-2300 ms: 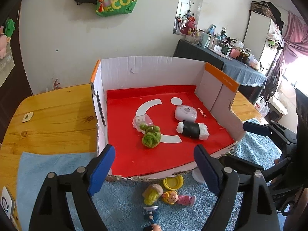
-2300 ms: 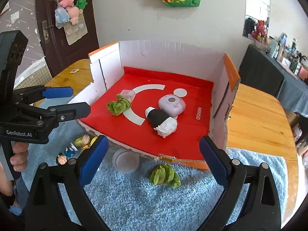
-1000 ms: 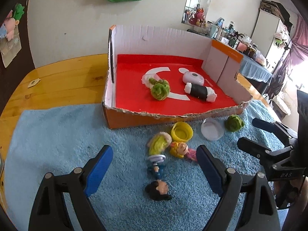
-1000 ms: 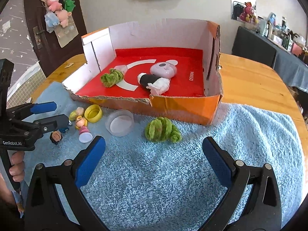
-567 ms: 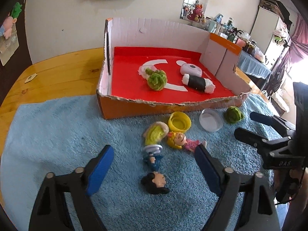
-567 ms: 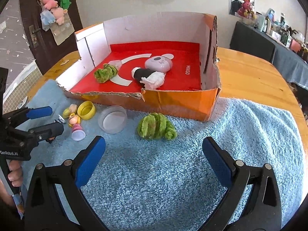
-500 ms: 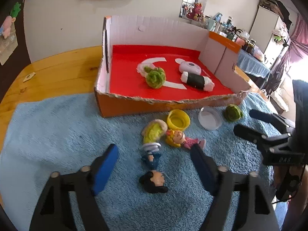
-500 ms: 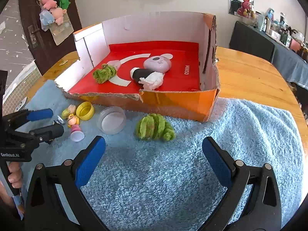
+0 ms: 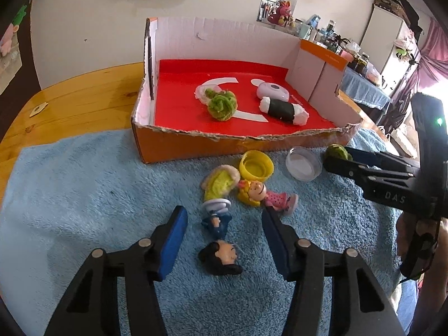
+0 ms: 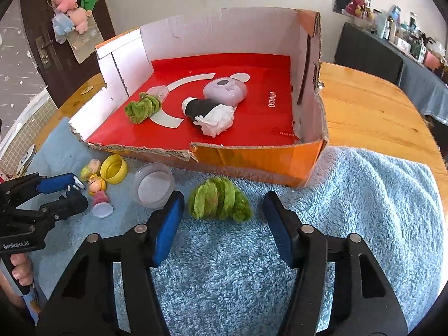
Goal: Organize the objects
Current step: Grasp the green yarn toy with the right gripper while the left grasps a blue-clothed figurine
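Both jaws narrower than before: left gripper [image 9: 222,225], right gripper [image 10: 221,211] closing.

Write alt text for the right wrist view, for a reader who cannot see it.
The right gripper is closing its blue fingers around a fuzzy green toy on a blue towel, not yet touching it. Behind sits an open cardboard box with a red floor, holding another green toy, a black-and-white roll and a lilac case. The left gripper hovers over small figures at far left.

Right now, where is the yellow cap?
In the left wrist view the yellow cap lies on the blue towel, just before the box's orange wall, beside the clear lid.
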The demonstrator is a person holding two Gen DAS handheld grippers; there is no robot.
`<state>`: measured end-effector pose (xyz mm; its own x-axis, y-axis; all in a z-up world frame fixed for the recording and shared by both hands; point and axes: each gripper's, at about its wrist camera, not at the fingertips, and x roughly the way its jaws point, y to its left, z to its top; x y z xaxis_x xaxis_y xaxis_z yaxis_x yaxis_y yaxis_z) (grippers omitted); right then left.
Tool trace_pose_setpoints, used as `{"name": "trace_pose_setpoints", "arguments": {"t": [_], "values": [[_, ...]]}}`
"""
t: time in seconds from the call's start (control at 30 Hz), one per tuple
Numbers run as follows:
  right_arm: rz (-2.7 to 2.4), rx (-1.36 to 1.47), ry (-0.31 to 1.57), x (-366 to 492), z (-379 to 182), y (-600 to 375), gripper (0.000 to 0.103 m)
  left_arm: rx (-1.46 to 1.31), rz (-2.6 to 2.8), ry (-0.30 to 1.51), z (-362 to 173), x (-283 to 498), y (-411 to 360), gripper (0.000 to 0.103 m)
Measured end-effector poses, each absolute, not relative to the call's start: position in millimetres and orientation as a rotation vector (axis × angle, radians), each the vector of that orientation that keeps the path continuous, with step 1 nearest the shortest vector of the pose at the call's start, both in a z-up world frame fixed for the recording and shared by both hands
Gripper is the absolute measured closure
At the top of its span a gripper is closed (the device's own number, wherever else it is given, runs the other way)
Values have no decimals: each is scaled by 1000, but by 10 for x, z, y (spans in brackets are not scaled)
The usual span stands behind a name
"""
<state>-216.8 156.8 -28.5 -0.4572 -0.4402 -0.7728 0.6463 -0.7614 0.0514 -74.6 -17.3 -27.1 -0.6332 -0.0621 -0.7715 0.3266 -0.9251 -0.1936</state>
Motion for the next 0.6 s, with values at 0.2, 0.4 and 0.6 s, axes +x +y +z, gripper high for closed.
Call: {"name": "trace_pose_setpoints", "arguments": {"t": [0.2, 0.4, 0.6], "values": [[-2219, 1072, 357, -2189, -292, 1504, 50, 1213, -2617, 433, -281, -724, -97, 46], [-2223, 1067, 374, -2164, -291, 1470, 68, 1186, -2601, 414, -287, -649, -73, 71], [-2205, 1048, 392, -2077, -284, 1437, 69, 1168, -2600, 423, -294, -610, -71, 77]]}}
